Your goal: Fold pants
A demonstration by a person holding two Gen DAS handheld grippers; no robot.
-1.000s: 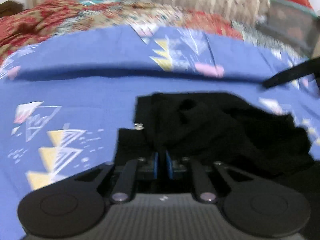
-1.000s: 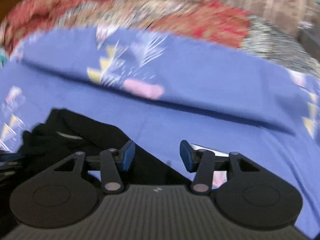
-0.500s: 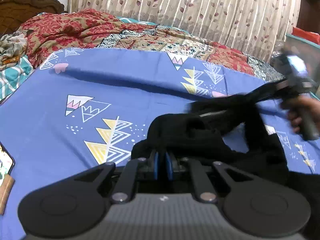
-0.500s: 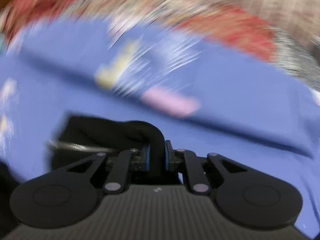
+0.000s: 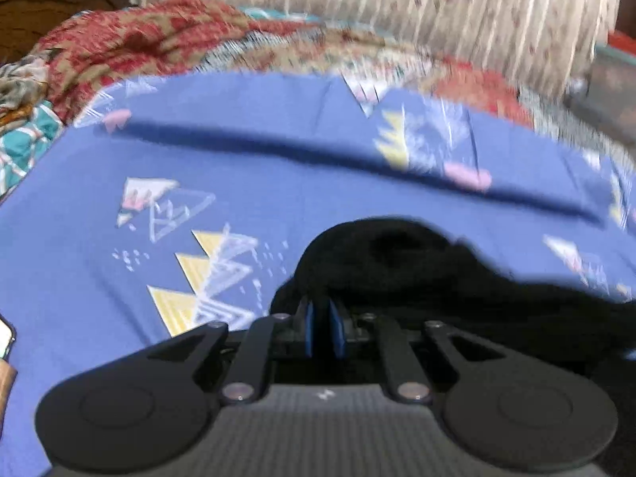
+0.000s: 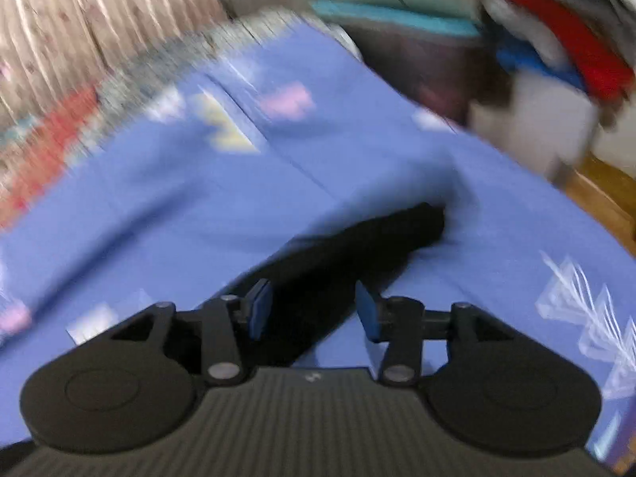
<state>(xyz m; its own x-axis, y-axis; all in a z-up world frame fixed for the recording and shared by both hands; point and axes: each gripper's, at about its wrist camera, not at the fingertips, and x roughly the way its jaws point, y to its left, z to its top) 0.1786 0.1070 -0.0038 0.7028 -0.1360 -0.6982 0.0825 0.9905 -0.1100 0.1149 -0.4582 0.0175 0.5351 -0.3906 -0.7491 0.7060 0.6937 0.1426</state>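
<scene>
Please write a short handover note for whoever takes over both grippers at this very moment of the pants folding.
Left gripper: shut on the black pants, pinching a bunched edge just above the blue bedsheet.
Right gripper: open, holding nothing; one long stretch of the pants runs between and ahead of its fingers, lying on the sheet.
Done: the garment looks partly drawn out lengthwise, though the left-wrist view shows it rumpled near the grip.
Left: no neat fold is visible yet. Probably regrasp with the right gripper, flatten the cloth, then fold. Both views are motion-blurred, so check the layout first.
</scene>
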